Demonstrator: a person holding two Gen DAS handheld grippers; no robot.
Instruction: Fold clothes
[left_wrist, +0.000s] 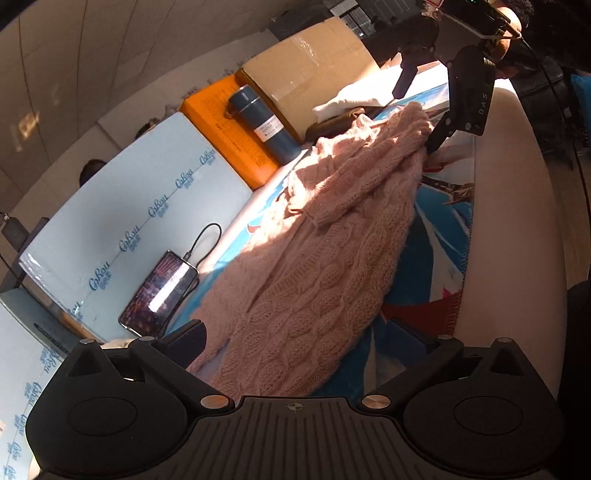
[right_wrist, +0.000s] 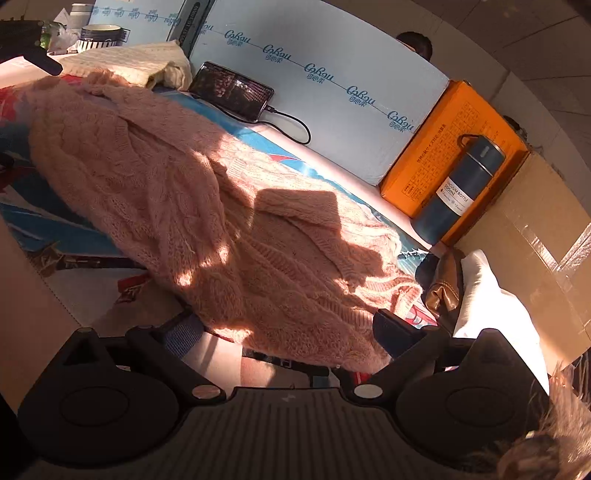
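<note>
Lying lengthwise between the two tools, the pink cable-knit sweater (left_wrist: 325, 236) looks part-folded: a sleeve is laid across its body, yet, as I judge it, the long body has no crosswise fold so far. The left tool (left_wrist: 299, 343) stands with fingers spread at one end of the knit, gripping nothing. The right tool (right_wrist: 288, 332) is likewise spread wide at the opposite end. Under the sweater is a patterned blue cloth (left_wrist: 439, 236) on the desk. Ahead of the right tool lie a phone (right_wrist: 232, 90), an orange box (right_wrist: 450, 147), a blue bottle (right_wrist: 458, 188) and foam board (right_wrist: 332, 74). Sun falls in patches.
</note>
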